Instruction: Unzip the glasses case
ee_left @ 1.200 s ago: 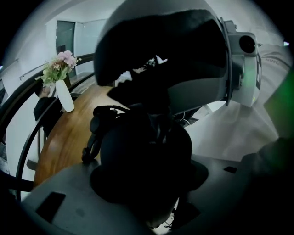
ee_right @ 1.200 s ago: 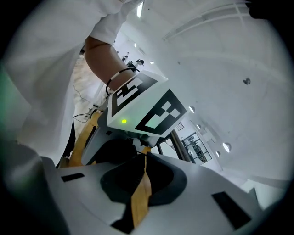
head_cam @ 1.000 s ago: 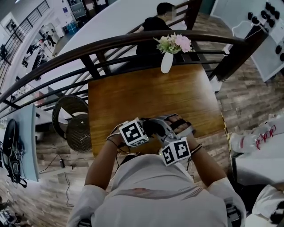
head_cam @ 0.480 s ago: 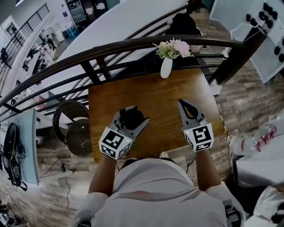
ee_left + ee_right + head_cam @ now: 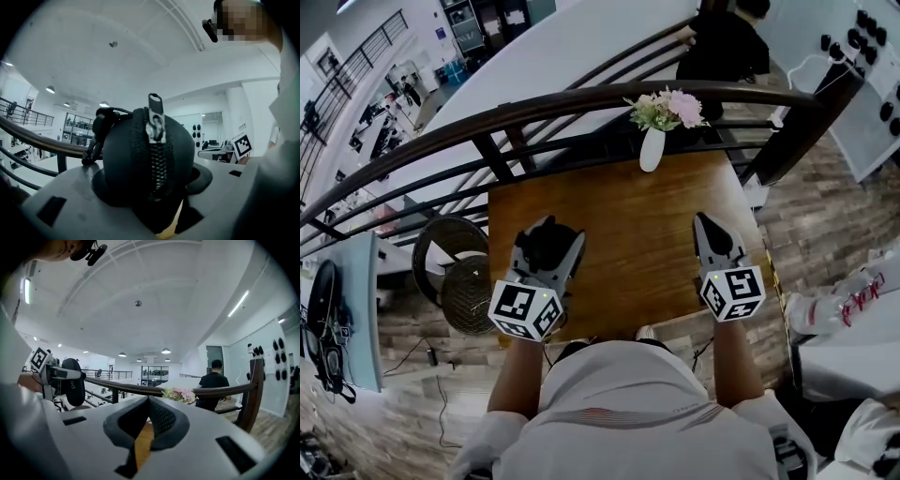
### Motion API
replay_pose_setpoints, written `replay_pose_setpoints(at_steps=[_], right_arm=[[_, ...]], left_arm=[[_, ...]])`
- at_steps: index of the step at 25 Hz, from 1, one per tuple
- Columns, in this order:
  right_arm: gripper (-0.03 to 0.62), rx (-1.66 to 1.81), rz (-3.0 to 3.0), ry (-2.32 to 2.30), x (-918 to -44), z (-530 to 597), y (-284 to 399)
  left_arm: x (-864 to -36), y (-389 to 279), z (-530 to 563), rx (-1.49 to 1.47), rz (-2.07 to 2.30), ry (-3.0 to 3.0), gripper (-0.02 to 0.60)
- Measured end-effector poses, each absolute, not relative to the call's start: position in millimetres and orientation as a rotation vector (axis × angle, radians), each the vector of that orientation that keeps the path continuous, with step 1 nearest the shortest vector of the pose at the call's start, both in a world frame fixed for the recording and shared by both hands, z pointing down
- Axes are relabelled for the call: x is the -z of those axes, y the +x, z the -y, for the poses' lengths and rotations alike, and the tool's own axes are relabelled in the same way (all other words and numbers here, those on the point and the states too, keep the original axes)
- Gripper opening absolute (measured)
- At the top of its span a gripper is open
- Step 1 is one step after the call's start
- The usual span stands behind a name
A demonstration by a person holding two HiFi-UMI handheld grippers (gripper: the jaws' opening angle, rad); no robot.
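The left claw [image 5: 546, 232] is clamping the black glasses case [image 5: 140, 164] between its jaws over the wooden counter [image 5: 628, 211] (the zipper pull [image 5: 155, 127] is sitting at the case's upper end). Well to its right, the right claw [image 5: 707, 225] is pressing its jaws together, empty.

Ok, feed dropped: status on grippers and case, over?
Left gripper shut on black glasses case, zip looks closed. Right gripper shut, empty. Nothing in the way; white flower vase far across wooden table.
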State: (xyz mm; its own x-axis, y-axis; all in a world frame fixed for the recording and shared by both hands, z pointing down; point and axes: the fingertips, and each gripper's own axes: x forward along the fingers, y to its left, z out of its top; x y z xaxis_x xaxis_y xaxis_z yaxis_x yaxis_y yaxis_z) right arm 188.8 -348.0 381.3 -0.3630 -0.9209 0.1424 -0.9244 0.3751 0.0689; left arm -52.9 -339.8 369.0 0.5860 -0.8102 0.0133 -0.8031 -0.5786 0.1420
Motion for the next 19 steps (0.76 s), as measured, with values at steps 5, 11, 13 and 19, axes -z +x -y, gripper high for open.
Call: replay_pose_setpoints(at_steps=[5, 11, 13, 19], right_arm=[[0.051, -0.039, 2.487, 1.667, -385.0, 345.8, 187.4], [0.051, -0.048, 2.506, 1.65, -387.4, 344.3, 184.8], [0.051, -0.041, 2.513, 1.642, -385.8, 344.6, 182.4], [0.051, -0.014, 2.521, 1.616, -380.5, 344.3, 176.8]], left_arm=[[-373.1, -47.1, 340.4, 0.064, 1.361, 2.669, 0.255], [-377.0, -46.5, 341.7, 0.06, 1.361, 2.642, 0.255], [-378.4, -45.5, 341.2, 0.056, 1.36, 2.636, 0.255], [-375.9, -42.1, 337.6, 0.051, 1.351, 2.643, 0.255]])
